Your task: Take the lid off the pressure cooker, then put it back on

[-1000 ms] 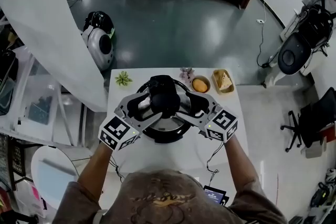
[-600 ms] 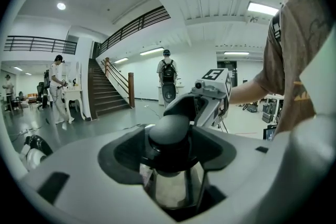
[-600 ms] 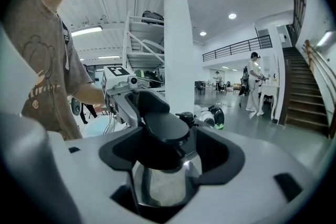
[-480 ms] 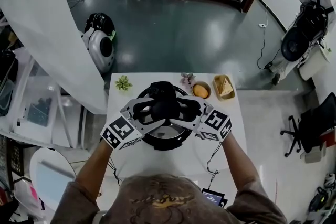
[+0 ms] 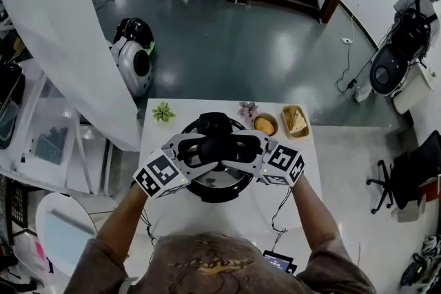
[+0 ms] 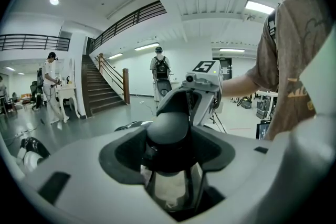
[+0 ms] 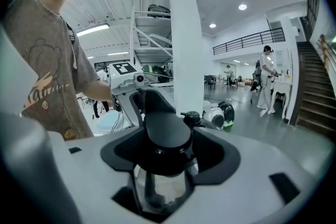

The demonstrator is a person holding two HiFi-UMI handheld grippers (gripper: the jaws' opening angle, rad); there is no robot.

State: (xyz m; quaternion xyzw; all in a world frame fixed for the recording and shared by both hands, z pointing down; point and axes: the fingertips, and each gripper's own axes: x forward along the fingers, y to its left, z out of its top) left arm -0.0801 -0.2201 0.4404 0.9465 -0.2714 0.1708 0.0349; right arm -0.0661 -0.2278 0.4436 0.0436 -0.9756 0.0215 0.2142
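The pressure cooker (image 5: 219, 195) stands at the middle of the white table (image 5: 162, 213). It has a round dark body, and the silvery lid (image 5: 222, 175) is seated on it. The lid carries a black knob (image 5: 220, 147) at its centre and a black handle arm (image 5: 215, 124) that runs toward the table's back edge.

The left gripper (image 5: 205, 149) reaches in from the table's left side with its jaws on either side of the knob. They have just been closing, and in the left gripper view the dark pads lie against the knob with no gap showing. The right gripper (image 5: 236, 148) comes in from the right side onto the same knob. Its jaws have also just been closing, and its pads sit snug on the knob.

Along the back edge, from the left corner to the right, are a small green plant (image 5: 162, 111), a pinkish sprig (image 5: 246, 109), a bowl (image 5: 263, 125) of something orange, and a tray (image 5: 294, 120).

From the head view the grippers cover most of the lid's top, so only its near arc shows. In both gripper views the jaws hide the cooker's body. The tray's contents are too small to make out.
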